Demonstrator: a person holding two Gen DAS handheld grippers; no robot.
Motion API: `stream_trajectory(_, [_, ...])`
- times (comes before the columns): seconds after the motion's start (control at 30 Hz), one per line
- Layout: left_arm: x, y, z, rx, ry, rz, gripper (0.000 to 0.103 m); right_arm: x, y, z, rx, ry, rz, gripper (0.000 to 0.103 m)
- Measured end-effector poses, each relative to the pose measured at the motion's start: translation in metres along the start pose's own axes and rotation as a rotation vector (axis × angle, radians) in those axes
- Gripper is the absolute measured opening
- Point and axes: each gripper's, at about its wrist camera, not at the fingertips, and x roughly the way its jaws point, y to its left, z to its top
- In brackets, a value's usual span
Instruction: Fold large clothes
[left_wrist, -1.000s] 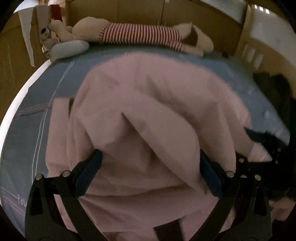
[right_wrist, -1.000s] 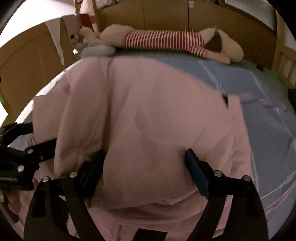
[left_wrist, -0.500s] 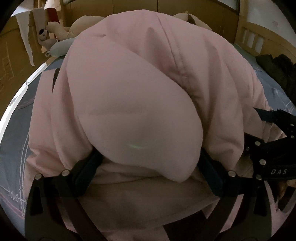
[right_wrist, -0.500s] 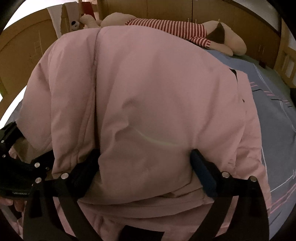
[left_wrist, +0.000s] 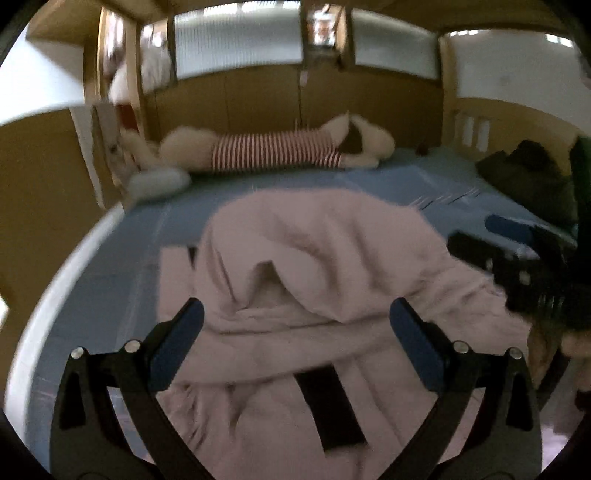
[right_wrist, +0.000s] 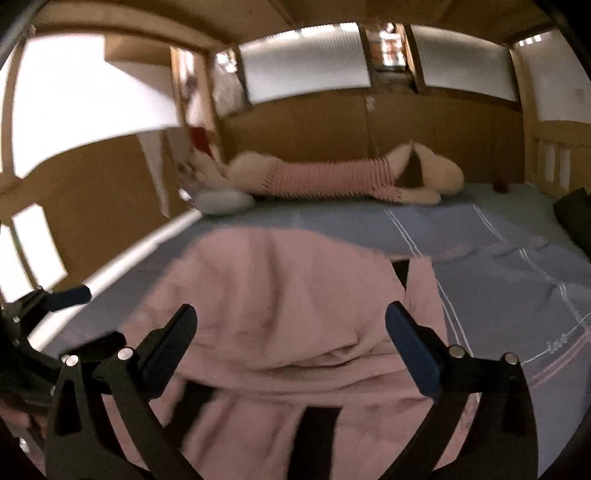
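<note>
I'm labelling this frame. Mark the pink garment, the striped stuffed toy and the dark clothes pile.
pink garment (left_wrist: 332, 251), left wrist view, on the raised folded hump.
striped stuffed toy (left_wrist: 273, 155), left wrist view, on its red-and-white striped torso.
dark clothes pile (left_wrist: 528, 173), left wrist view, on the heap's middle.

Long plush toy in a red-striped shirt (left_wrist: 273, 153) lying along the wooden headboard (left_wrist: 258, 99), small pale cushion (left_wrist: 159, 181) beside it. Blue-grey bedsheet (right_wrist: 498, 258) with thin white lines. Dark clothes heap (left_wrist: 528, 173) far right.
</note>
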Motion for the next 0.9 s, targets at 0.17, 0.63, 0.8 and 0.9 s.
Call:
stream_trajectory(0.17, [-0.093, -0.006, -0.013, -0.104, -0.022, -0.022, 0.101, -0.092, 0.015, -0.018, 0.044, 0.027, 0.067, 0.102])
stream_trajectory(0.63, [-0.167, -0.012, -0.092, -0.117, 0.080, 0.142, 0.101, -0.224, 0.015, -0.092, -0.023, 0.016, -0.130, 0.102])
stream_trajectory(0.8, [-0.173, -0.017, -0.100, -0.136, 0.091, 0.135, 0.101, -0.218, 0.020, -0.099, -0.041, 0.052, -0.142, 0.102])
stream_trajectory(0.9, [-0.175, -0.023, -0.099, -0.108, 0.068, 0.137, 0.101, -0.216, 0.028, -0.098, -0.052, 0.041, -0.128, 0.102])
